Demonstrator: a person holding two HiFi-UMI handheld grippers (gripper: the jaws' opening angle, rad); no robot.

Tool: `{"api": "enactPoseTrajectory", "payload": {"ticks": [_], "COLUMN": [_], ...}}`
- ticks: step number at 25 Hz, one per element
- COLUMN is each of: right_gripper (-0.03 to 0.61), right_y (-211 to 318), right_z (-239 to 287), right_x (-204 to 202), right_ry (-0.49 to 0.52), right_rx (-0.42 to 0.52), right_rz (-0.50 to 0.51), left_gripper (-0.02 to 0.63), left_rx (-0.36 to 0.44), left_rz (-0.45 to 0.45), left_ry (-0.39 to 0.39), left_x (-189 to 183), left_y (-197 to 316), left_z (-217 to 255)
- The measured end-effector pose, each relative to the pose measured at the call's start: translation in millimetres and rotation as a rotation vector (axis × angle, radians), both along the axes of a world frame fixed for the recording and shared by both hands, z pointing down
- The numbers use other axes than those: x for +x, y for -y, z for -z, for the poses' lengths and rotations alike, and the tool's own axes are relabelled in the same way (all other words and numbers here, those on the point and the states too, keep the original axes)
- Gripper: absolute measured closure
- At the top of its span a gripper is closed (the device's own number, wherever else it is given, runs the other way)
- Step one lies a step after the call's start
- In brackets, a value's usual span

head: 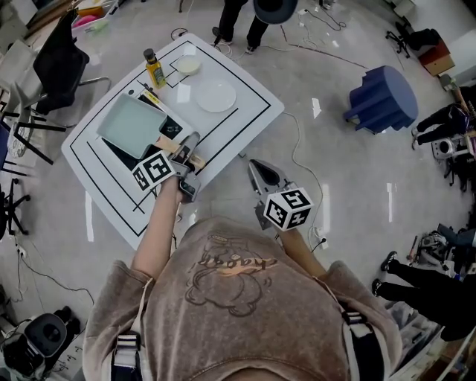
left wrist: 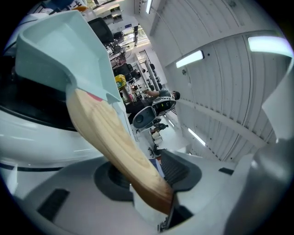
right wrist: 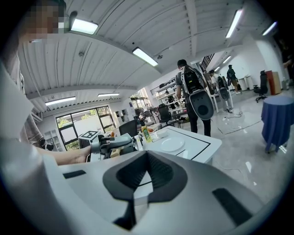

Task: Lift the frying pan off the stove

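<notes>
A pale teal square frying pan (head: 132, 125) sits on a black stove (head: 119, 153) on the white table (head: 249, 111). Its wooden handle (head: 169, 146) points toward me. My left gripper (head: 191, 146) is shut on the near end of that handle. In the left gripper view the handle (left wrist: 110, 137) runs between the two pads of the left gripper (left wrist: 148, 180), and the pan (left wrist: 64, 50) fills the upper left. My right gripper (head: 257, 165) hangs off the table's near corner, over the floor. It is shut and holds nothing, and its pads meet in the right gripper view (right wrist: 146, 176).
A yellow oil bottle (head: 155, 68), a small bowl (head: 188, 65) and a white plate (head: 215, 95) stand behind the stove. A person's legs (head: 238, 22) are at the table's far edge. There is a blue stool (head: 381, 97) at the right, a chair with dark clothing (head: 59, 59) at the left, and cables on the floor.
</notes>
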State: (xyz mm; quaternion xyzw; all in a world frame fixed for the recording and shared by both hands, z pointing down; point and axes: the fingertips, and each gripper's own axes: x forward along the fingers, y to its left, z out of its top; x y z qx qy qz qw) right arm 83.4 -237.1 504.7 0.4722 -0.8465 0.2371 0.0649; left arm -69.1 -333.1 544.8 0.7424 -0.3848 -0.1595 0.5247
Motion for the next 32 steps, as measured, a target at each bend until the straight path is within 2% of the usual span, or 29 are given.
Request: {"api": "enactPoseTrajectory", "payload": {"ticks": [3, 11, 24, 32], "right_gripper": [0.578, 0.578, 0.578, 0.578], "right_y": [1, 1, -5, -9], "right_z": [-1, -3, -5, -7], "right_x": [0, -5, -1, -1], "right_ry": [0.000, 0.003, 0.004, 0.008], "right_rx": [-0.001, -0.005, -0.013, -0.018], "right_rz": [0.003, 0.014, 0.009, 0.012], "left_gripper": [0.473, 0.538, 0.555, 0.552], "left_rx": [0.000, -0.053, -0.054, -0.043], "left_rz": [0.002, 0.018, 0.008, -0.038], "left_ry": [-0.030, -0.109, -0.127, -0.122], "left_x": [3, 1, -1, 6], "left_y": [1, 1, -6, -17], "left_z": [3, 2, 4, 13]}}
